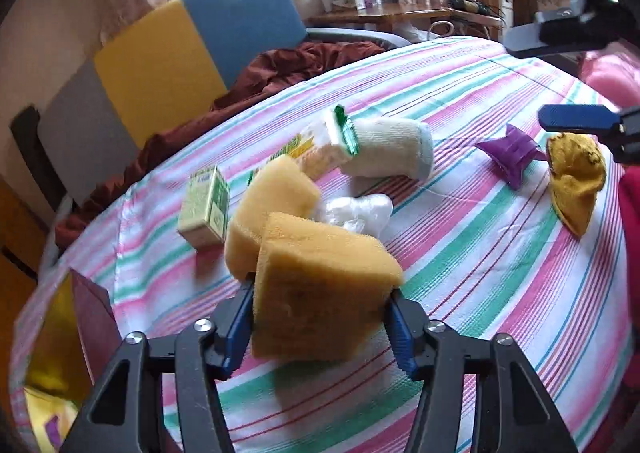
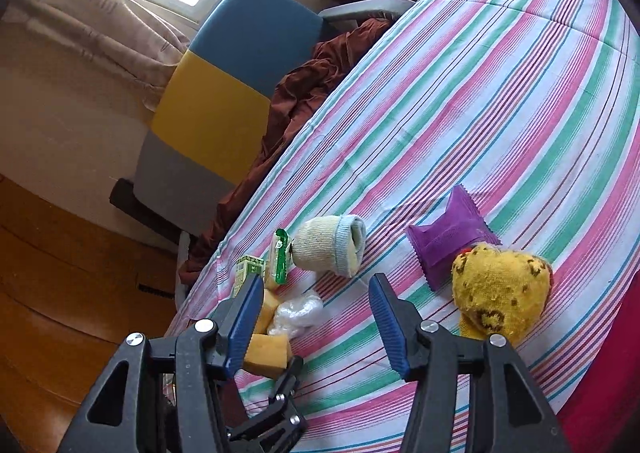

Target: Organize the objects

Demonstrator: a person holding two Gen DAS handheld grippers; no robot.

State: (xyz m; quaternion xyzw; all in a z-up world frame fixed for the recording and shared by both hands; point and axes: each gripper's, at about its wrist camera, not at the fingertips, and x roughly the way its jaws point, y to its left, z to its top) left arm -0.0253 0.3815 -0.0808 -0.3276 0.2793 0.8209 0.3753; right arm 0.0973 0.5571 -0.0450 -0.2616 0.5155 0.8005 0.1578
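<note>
My left gripper is shut on a yellow sponge and holds it above the striped bedsheet. A second yellow sponge lies just behind it. Beyond are a small green box, a crumpled clear plastic bag, a green-capped packet, a rolled white sock, a purple packet and a yellow sock. My right gripper is open and empty above the sheet, between the plastic bag and the yellow sock. The held sponge shows at lower left.
A dark red open box with a gold lining stands at the sheet's left edge. A yellow, blue and grey headboard and a brown blanket lie behind. A red cloth is at the right.
</note>
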